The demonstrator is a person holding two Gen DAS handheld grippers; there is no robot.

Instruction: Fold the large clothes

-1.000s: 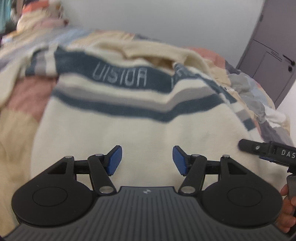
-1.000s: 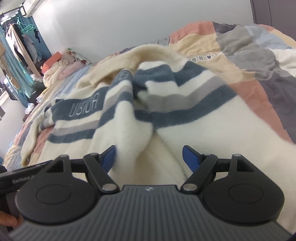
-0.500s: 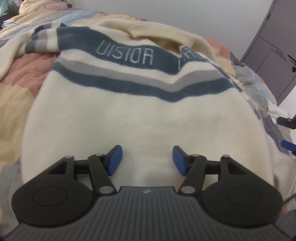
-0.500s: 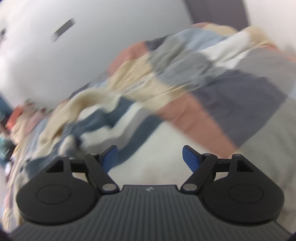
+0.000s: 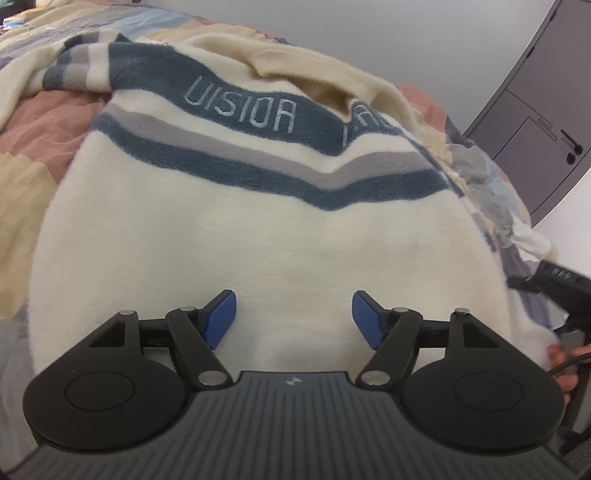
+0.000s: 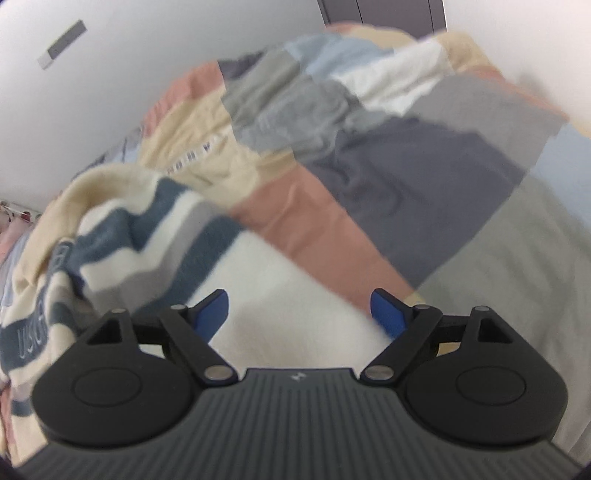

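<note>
On the bed point(image 5: 33, 155), one cream sweater point(image 5: 258, 236) lies spread flat over a patchwork quilt point(image 6: 406, 155) of pink, tan, grey and dark squares. The sweater's long axis runs away from the left camera: its plain cream body is nearest, and its collar point(image 5: 325, 74) is at the far end, pointing toward the white wall point(image 5: 406, 33). Across the chest run three stripes: a broad dark blue one bearing pale letters, a grey one below it, and a narrower dark blue one below that. One striped sleeve point(image 5: 70, 70) stretches off to the left of the collar. To the right of the sweater, past the bed, stands a grey cabinet point(image 5: 535, 122).

The left gripper point(image 5: 293, 317) hovers over the sweater's plain lower body. Its two blue-tipped fingers point(image 5: 221, 317) are spreading apart and already stand wide; only flat cloth shows beyond the gap, and nothing is gripped.

The right gripper point(image 6: 299, 314) sits at the sweater's right edge, where the cream body meets the quilt. This view is blurred. Its two blue fingers point(image 6: 388, 317) are also spreading and stand wide, with cloth showing below them and nothing pinched. From here the striped chest bunches up to the left of the right gripper. In the left view, this gripper's black body and part of a hand point(image 5: 563, 365) show at the sweater's right edge.
</note>
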